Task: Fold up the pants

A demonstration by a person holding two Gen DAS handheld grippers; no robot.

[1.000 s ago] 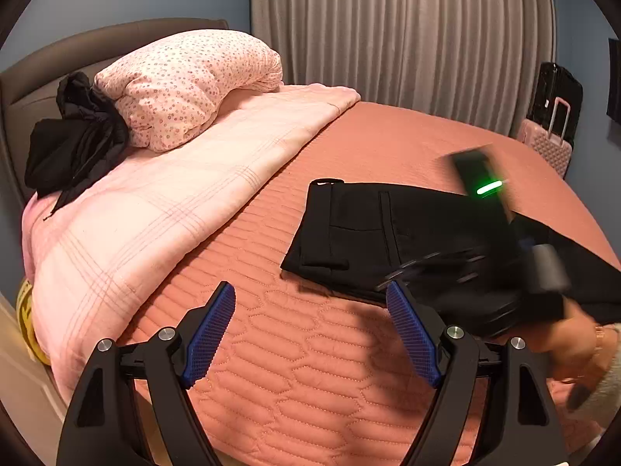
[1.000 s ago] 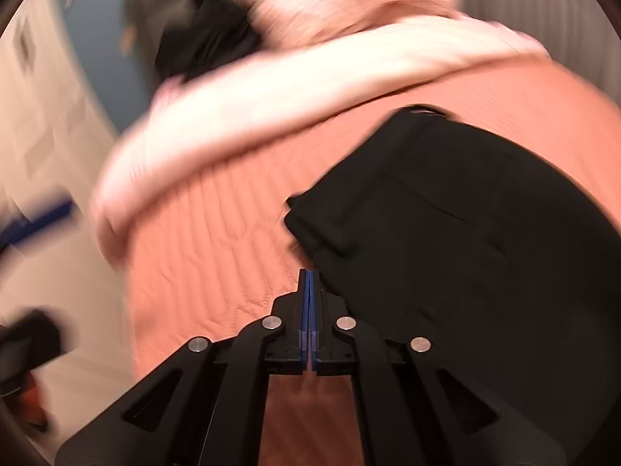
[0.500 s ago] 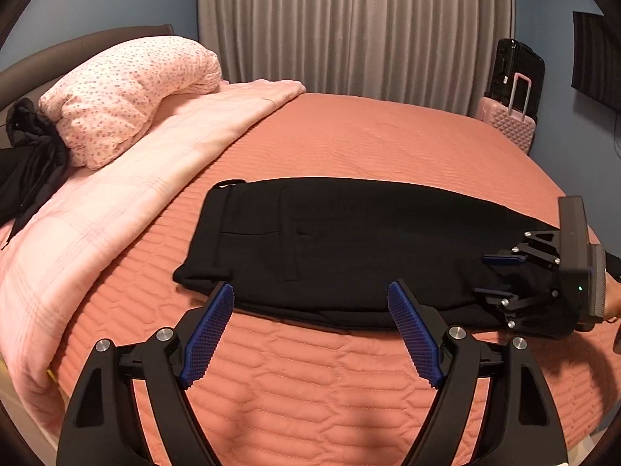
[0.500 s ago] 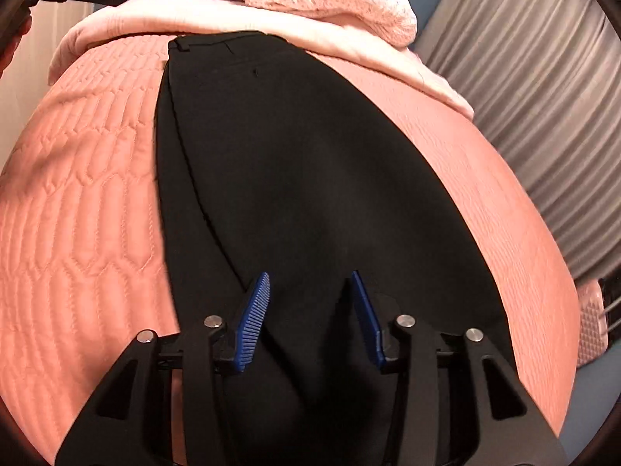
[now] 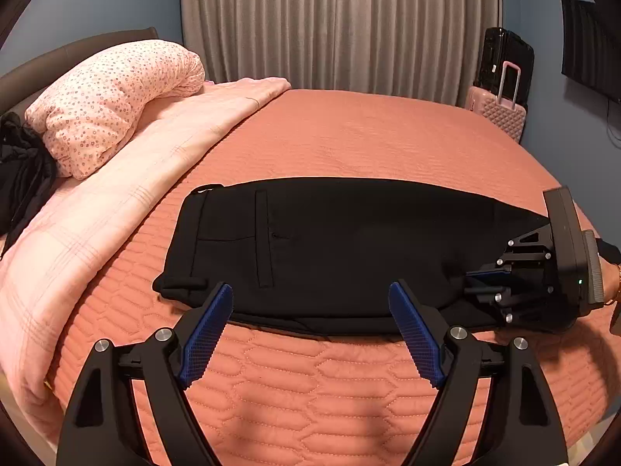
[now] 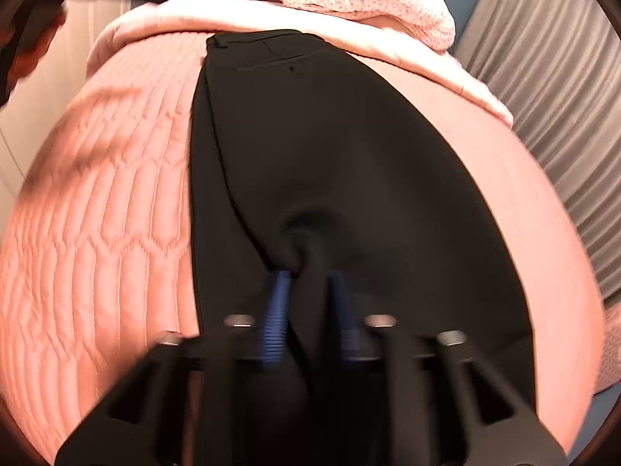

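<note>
The soft, floppy black pants (image 5: 341,248) lie on the bed (image 5: 349,380), with the right gripper (image 6: 310,283) having just closed, pinching a leg, and the left gripper (image 5: 310,334) spread wide near the waist.

You have a bed (image 5: 349,136) covered by a salmon quilted spread stitched in long hexagons. Black pants (image 5: 330,244) lie flat across it, already doubled leg on leg, the waistband toward the head of the bed. Along that end a pale pink checked blanket (image 5: 116,209) lies over the spread, with a dotted pink pillow (image 5: 112,105) resting on it and a bundle of black cloth (image 5: 19,171) just beside the pillow.
</note>
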